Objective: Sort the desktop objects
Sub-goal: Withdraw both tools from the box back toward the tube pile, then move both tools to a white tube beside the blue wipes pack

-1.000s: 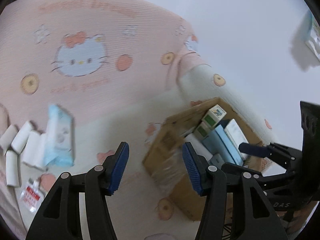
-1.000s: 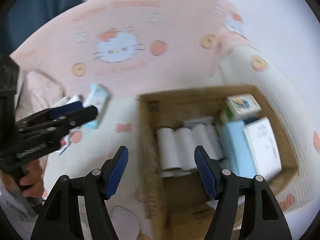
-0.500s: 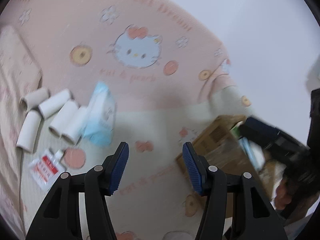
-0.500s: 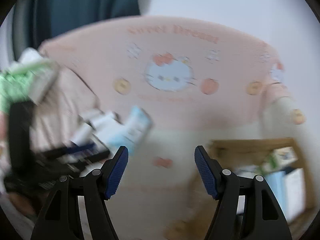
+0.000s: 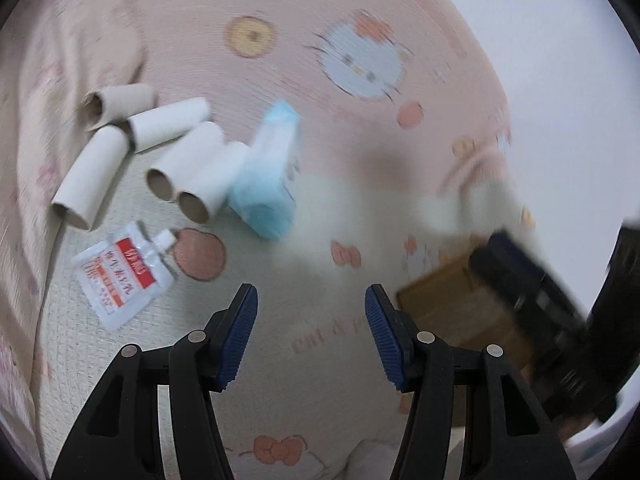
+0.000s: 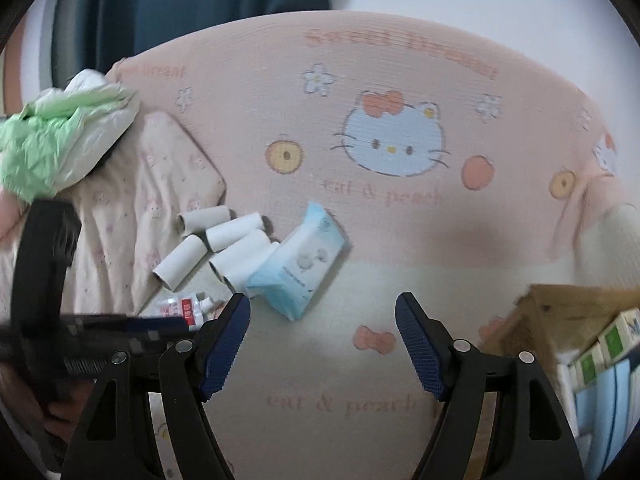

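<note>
Several white cardboard tubes (image 5: 168, 160) lie in a loose cluster on the pink cartoon-cat blanket, also in the right wrist view (image 6: 224, 248). A light blue tissue pack (image 5: 268, 184) lies right of them, also in the right wrist view (image 6: 298, 268). A white and red sachet (image 5: 120, 272) lies in front of the tubes; in the right wrist view (image 6: 184, 308) it is partly hidden. My left gripper (image 5: 311, 304) is open and empty above the blanket. My right gripper (image 6: 322, 312) is open and empty, just short of the tissue pack. The cardboard box (image 6: 576, 312) sits at the right.
The box holds small cartons (image 6: 612, 344) and blue packs. A green and white bag (image 6: 60, 136) lies at the far left on a folded cloth (image 6: 156, 184). The other gripper shows blurred at the right in the left wrist view (image 5: 532, 292).
Both grippers swung left, away from the box and toward the tubes, tissue pack and sachet. The box slid to the right edge of both views. Both stayed open.
</note>
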Demonstrator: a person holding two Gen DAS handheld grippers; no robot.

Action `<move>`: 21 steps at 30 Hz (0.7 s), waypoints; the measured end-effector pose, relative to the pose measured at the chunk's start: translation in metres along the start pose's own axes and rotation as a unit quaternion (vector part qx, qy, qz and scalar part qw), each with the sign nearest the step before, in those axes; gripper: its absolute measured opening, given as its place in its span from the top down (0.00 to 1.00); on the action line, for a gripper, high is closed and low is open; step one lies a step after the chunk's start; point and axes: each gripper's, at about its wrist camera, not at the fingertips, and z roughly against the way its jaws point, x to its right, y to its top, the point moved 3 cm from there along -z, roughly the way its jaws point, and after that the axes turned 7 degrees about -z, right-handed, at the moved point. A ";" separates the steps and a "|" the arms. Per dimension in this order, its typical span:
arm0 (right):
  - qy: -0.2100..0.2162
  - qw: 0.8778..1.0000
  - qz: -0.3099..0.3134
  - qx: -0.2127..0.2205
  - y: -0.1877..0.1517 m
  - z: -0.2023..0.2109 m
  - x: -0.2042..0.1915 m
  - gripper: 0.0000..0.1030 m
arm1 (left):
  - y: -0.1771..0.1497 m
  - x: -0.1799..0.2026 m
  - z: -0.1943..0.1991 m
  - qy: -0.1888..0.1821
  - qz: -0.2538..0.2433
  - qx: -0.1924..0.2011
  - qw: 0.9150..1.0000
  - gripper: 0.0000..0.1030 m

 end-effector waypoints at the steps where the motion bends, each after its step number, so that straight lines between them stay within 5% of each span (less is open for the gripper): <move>1: 0.010 1.000 -0.001 -0.001 -0.001 -0.005 -0.003 0.29 | 0.002 -0.007 0.001 -0.002 0.011 -0.001 1.000 0.42; 7: 0.050 0.998 -0.005 -0.035 -0.012 -0.054 -0.016 0.29 | 0.016 -0.049 -0.002 0.042 0.059 0.002 0.997 0.42; 12: 0.065 0.995 0.022 -0.066 -0.024 -0.101 -0.032 0.29 | 0.020 -0.064 -0.005 0.115 0.039 0.000 0.993 0.42; 17: 0.051 0.994 0.069 -0.063 -0.026 -0.126 -0.049 0.29 | 0.026 -0.057 -0.003 0.133 0.009 0.016 0.991 0.63; 21: 0.080 0.993 0.042 -0.074 -0.025 -0.140 -0.054 0.29 | 0.031 -0.059 -0.004 0.128 0.015 0.015 0.991 0.64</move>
